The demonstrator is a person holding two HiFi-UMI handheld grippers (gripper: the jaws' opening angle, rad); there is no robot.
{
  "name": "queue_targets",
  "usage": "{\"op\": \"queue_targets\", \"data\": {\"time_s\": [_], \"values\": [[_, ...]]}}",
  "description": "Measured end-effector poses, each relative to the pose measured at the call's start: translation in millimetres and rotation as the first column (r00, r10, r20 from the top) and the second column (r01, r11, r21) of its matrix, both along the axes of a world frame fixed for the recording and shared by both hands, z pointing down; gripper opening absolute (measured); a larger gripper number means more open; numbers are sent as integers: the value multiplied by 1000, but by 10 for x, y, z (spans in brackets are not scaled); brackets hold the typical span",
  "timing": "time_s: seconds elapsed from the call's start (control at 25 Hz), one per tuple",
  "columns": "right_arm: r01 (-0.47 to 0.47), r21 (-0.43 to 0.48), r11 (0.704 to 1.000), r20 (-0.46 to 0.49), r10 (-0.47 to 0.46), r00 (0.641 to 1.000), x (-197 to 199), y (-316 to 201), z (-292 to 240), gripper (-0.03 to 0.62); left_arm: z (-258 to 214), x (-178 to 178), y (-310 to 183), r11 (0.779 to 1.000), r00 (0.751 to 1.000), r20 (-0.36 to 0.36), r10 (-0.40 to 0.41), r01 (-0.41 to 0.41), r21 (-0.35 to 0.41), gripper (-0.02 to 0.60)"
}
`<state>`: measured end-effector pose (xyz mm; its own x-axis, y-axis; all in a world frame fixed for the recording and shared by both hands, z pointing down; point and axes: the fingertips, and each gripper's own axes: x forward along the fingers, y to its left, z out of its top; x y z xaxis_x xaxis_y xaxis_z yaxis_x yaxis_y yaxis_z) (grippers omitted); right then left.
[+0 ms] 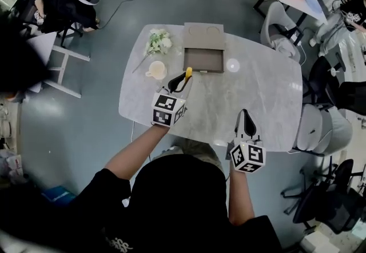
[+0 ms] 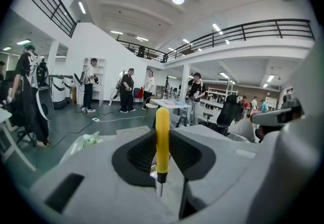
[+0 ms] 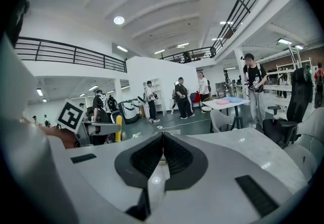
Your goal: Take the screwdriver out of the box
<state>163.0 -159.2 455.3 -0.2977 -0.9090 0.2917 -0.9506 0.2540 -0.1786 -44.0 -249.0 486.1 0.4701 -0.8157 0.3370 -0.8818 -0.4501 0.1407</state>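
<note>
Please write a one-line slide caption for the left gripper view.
Left gripper shut on a yellow-handled screwdriver, its metal tip pointing down.

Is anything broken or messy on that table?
Nothing looks broken or spilled. The box sits open on the table, and its lid lies behind it. The screwdriver is clamped in the left gripper. One small oddity: the flowers lie flat by the cup, not in a vase.

I can't read what lies inside the shallow brown cardboard box point(image 1: 204, 37): too small and dark. The yellow-handled steel-shafted screwdriver point(image 2: 162, 142) loses its tip behind the grey body of my left gripper point(image 2: 162, 133). The small pale round thing point(image 1: 232, 65) beside the box is unidentifiable.
</note>
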Motion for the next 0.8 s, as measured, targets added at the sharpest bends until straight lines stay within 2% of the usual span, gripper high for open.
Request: {"op": "queue_targets", "data": {"time_s": [0.16, 0.36, 0.6, 0.8], "values": [[28, 24, 999, -18, -27, 999, -167, 222, -141, 12, -313, -135, 510, 998, 999, -48, -26, 29, 55, 87], [79, 53, 995, -55, -76, 996, -476, 499, -281, 12, -558, -334, 1047, 994, 998, -49, -36, 41, 104, 87], [135, 93, 987, -87, -127, 988, -840, 729, -388, 12, -552, -670, 1581, 991, 995, -78, -68, 76, 109, 87], [169, 96, 981, -127, -156, 980, -1024, 838, -388, 12, -567, -939, 1829, 983, 990, -80, -120, 129, 130, 87]]}}
